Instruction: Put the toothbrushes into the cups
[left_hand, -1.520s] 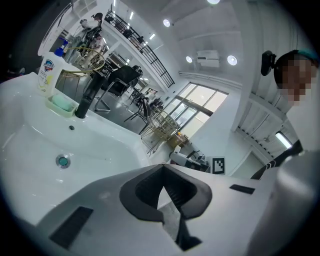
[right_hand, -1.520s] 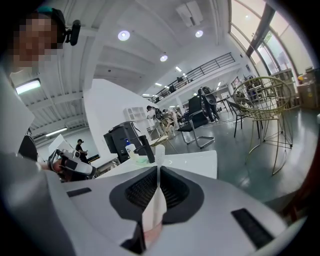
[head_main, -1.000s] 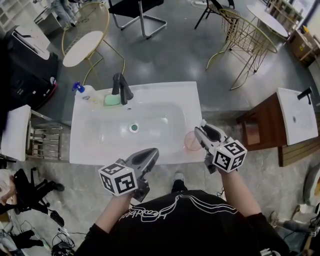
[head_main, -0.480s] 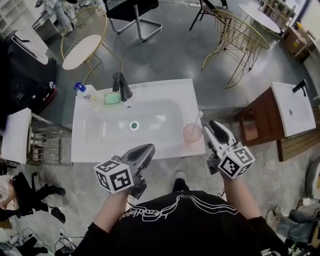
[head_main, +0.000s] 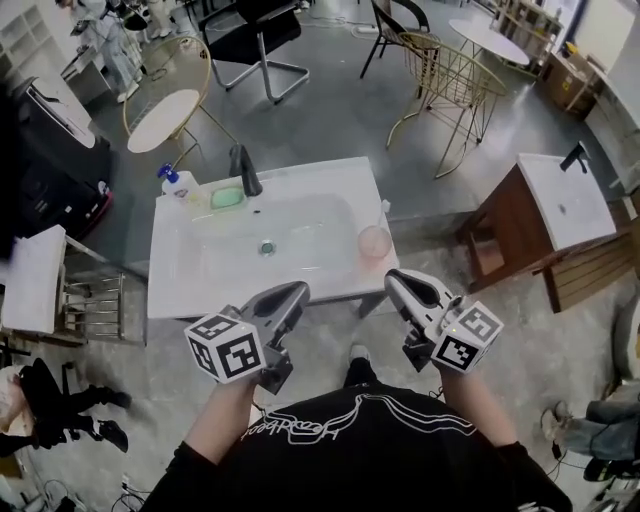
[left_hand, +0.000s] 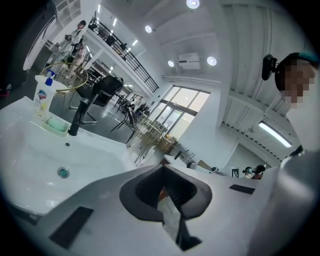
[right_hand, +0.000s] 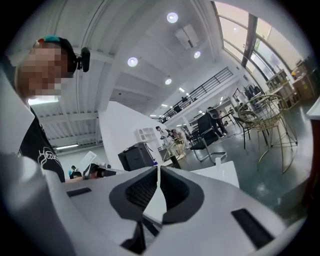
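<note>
cup: the cup (head_main: 375, 241) is pink, see-through plastic and round; it stands on the right rim of the sink (head_main: 170, 290), apart from both grippers
toothbrush: the toothbrush (head_main: 386, 209) is a thin pale stick, leaning in the cup, top end up; looks placed
left gripper: the left gripper (head_main: 295, 290) hangs over the sink's near edge, jaws clenched on nothing
right gripper: the right gripper (head_main: 396, 278) is near the cup, not touching; its jaws have just been closing and are now pressed together, nothing between them
sink surface: white, glossy, slick; rounded basin with a drain (head_main: 266, 247) in the middle
back left corner: soap bottle (head_main: 172, 182), green soap dish (head_main: 227, 198), dark tap (head_main: 243, 170)
risk 1: the cup is light and sits close to the edge, so a brush from the right gripper could knock it to the floor
risk 2: the leaning toothbrush makes the cup top-heavy, so a bump could tip it
risk 3: no second cup or toothbrush in view, so I cannot tell whether any are left
</note>
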